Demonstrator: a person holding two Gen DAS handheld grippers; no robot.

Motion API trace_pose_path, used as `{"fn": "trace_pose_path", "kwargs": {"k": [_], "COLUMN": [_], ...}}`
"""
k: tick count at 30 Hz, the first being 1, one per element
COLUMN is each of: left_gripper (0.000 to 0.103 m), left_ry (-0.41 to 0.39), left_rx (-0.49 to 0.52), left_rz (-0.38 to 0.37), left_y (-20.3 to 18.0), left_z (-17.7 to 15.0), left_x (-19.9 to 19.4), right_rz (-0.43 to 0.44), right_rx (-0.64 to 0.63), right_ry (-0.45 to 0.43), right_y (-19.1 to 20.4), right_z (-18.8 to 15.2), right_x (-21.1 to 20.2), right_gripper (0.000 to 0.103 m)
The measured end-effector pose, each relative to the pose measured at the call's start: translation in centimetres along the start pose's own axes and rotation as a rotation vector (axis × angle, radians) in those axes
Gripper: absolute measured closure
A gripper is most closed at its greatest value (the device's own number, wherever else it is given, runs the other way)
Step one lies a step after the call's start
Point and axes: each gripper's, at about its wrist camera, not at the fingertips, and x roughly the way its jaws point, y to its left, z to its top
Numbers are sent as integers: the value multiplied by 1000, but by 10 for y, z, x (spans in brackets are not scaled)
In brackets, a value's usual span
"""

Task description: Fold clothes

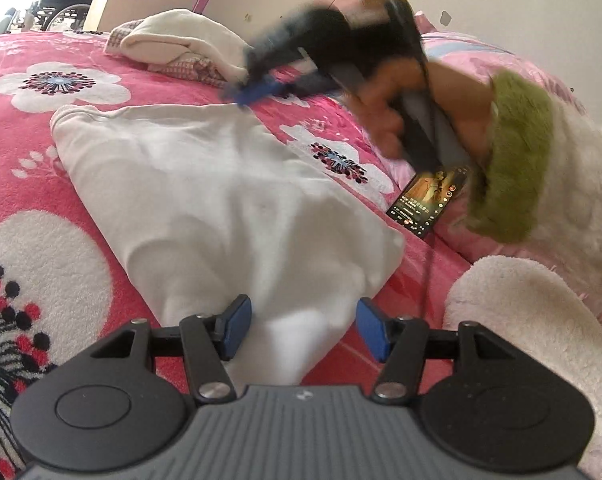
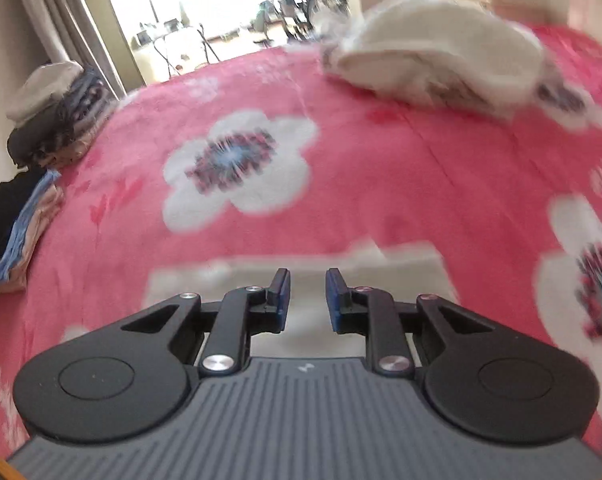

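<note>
The left gripper (image 1: 303,328) is hovering with its blue-padded fingers (image 1: 237,326) spread apart, empty, just over the near corner of a white garment (image 1: 221,208). The right gripper (image 2: 308,296) is also standing apart and gripping nothing; in the left wrist view it is blurred, tilted down at the garment's far edge, held by a hand (image 1: 385,116) in a fluffy white sleeve with a green cuff (image 1: 513,156).

The white garment is lying folded into a long, smooth, roughly rectangular slab on the pink fleece blanket (image 2: 381,160), which is printed with large white flowers. In the right wrist view its edge is showing pale and blurred right under the fingers.

Farther across the bed, a cream bundle (image 2: 437,60) with checked fabric underneath is sitting rumpled. At the blanket's left edge, folded stacks (image 2: 49,120) of dark, blue and tan cloth are resting. A phone (image 1: 429,200) with a lit screen is lying just beside the garment's right side.
</note>
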Motion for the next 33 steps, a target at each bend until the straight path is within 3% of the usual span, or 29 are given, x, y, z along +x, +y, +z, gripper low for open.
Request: {"fn": "trace_pose_path", "kwargs": {"k": [4,7,10,16,18,25,29,33], "left_gripper": [44,44,44,44,44,44,44,41], "left_ry": [7,12,10,22,27,107,197,208], "left_rx": [25,40,46,82,96,154,40,49], "left_rz": [39,73,110,190,217,358,446,496], "left_y": [-7,-12,-16,-28,-32,-43,-33,-38], "left_z": [1,4,11,34,42,68,65,60], "left_x": [0,0,-3,-13,-16,1,29,33], "right_rz": [-61,-207,-132,23,29,-11,-6,6], "right_rx": [93,175,361,227,191,116,179,200], "right_ry": [43,-56,-111,-158,-158,-72,-14,-11], "right_y": [-41,-68,-84,-48,-37,-27,-39,-40], "right_z": [-24,-27,-33,-77,-97,-135,-142,-147], "right_x": [12,18,-7,-87,-101,-81,-64,-65], "right_gripper": [87,82,82,82,82,82,82,82]}}
